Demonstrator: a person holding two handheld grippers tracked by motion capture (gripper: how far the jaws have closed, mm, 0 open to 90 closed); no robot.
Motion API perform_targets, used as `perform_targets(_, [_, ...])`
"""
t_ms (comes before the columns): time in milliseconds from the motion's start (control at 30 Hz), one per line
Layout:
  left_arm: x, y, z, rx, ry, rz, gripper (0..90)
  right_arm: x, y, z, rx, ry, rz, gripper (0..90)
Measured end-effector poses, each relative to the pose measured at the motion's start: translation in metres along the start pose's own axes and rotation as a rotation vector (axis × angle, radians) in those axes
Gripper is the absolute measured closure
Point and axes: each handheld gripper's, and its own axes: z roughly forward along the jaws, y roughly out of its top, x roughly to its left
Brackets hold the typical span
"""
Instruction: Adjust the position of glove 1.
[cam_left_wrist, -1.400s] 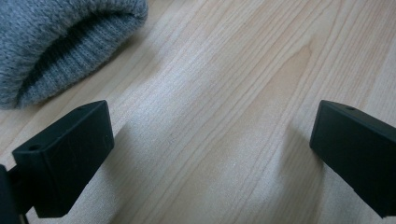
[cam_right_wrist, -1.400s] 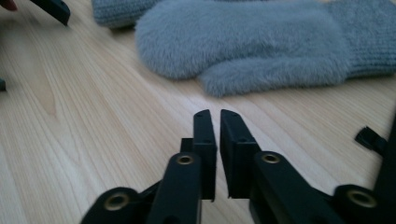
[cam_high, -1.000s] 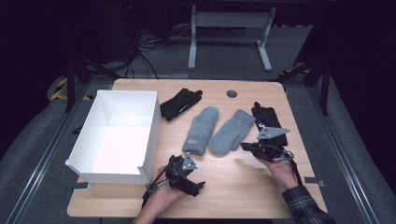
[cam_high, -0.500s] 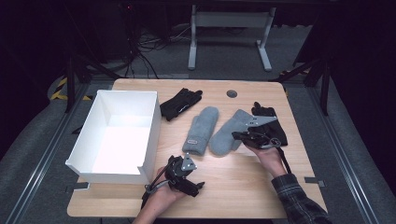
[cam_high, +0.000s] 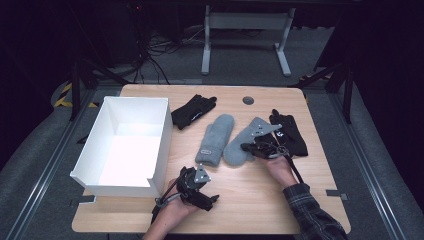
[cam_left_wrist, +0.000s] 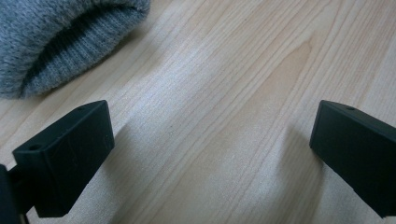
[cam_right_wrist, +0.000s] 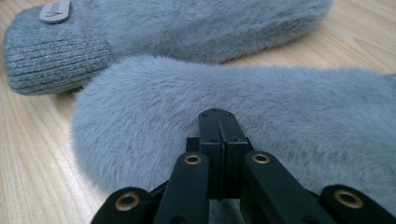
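While the wooden counter (cam_high: 240, 200) carries everything, its largest load is a white open box (cam_high: 125, 145) standing on the left half, one low wall notched at the near corner. Right of the box lie two grey mittens side by side in the middle of the counter: the left grey mitten (cam_high: 216, 140) with a small label near its ribbed cuff, and the right grey mitten (cam_high: 245, 142) slanting beside it, their near ends close together. A black glove (cam_high: 192, 111) lies just beyond the box's far right corner, and a second black glove (cam_high: 289, 131) lies near the right edge, just beside the right mitten. A small dark round cap (cam_high: 248, 100) is set in the counter's far part.

Near the front edge, the left gripper (cam_high: 210, 199) rests low over bare wood just right of the box's near corner; in the left gripper view its jaws stand wide apart with nothing between them, and a ribbed grey cuff (cam_left_wrist: 60, 42) lies off at the upper left. The right gripper (cam_high: 246, 147) sits at the near end of the right mitten; in the right gripper view its jaws are pressed fully together, tips right at the fluffy grey pile (cam_right_wrist: 261, 121), and whether any fabric is pinched I cannot tell.
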Motion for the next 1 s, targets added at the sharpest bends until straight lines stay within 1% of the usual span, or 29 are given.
perform_targets(100, [0.000, 0.000, 0.000, 0.000, 0.000, 0.000, 0.1, 0.003, -0.001, -0.001, 0.008, 0.004, -0.004, 90.0])
perform_targets(267, [0.000, 0.000, 0.000, 0.000, 0.001, 0.000, 0.1, 0.013, -0.003, -0.003, 0.014, 0.037, -0.011, 90.0])
perform_targets(600, [0.000, 0.000, 0.000, 0.000, 0.001, -0.001, 0.1, 0.047, -0.011, -0.016, 0.049, 0.084, -0.063, 90.0])
perform_targets(900, [0.000, 0.000, 0.000, 0.000, -0.002, 0.002, 0.1, 0.077, -0.020, -0.026, 0.066, 0.121, -0.090, 90.0])
perform_targets(1000, [0.000, 0.000, 0.000, 0.001, -0.003, 0.002, 0.9, 0.079, -0.019, -0.029, 0.057, 0.118, -0.104, 90.0])
